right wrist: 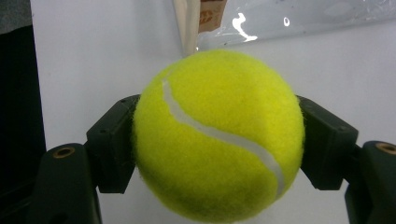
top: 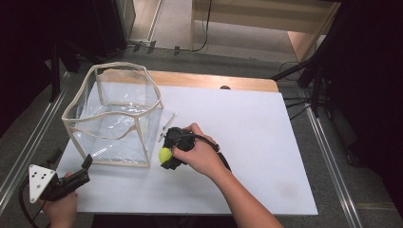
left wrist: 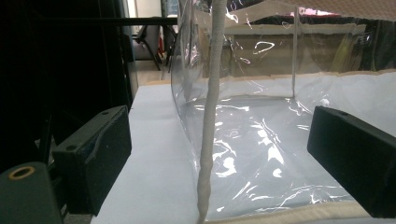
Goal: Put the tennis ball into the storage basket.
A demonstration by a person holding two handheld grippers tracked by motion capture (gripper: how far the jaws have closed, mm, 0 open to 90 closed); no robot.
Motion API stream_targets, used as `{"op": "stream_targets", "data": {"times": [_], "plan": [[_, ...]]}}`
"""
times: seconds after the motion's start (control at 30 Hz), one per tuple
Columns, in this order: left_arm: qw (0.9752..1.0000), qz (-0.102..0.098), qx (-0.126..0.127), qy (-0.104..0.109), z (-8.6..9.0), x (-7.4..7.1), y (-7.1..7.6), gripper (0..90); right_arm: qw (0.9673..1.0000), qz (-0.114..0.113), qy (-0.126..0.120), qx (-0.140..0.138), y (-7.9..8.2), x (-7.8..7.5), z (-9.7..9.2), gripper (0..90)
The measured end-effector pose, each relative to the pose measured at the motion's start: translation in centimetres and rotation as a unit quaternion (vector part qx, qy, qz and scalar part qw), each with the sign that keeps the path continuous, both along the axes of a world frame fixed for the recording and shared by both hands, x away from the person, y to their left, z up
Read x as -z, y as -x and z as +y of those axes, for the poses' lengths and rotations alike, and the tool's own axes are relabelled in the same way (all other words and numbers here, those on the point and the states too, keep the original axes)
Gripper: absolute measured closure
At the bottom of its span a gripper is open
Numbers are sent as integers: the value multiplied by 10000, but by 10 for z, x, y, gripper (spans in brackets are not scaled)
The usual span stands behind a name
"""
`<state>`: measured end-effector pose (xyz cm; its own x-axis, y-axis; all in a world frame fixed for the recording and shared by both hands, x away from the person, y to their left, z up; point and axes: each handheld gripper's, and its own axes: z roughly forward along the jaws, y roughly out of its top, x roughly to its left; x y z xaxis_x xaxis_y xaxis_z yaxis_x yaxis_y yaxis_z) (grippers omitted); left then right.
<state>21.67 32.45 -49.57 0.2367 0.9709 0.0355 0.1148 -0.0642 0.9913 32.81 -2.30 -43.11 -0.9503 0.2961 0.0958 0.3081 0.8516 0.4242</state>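
Right claw [top: 165,156] pinching our tennis ball [right wrist: 218,135]; clear bag [top: 114,114] at ten o'clock, close. Left claw [left wrist: 219,154] spread.

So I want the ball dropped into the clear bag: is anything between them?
Yes: the bag's near wall stands between it and the ball in the right gripper. The top is open, so it must go over the rim.
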Motion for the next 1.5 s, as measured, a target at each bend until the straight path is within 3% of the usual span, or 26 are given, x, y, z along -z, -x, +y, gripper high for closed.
{"op": "stream_targets", "data": {"times": [0.5,1.5], "plan": [[10000,-10,4,27,1,0,0,68,9999,-5,-136,5,-15,-20,4,238],[10000,-1,6,73,1,0,0,68,9993,-279,-220,-71,-31,-86,3,238]]}}
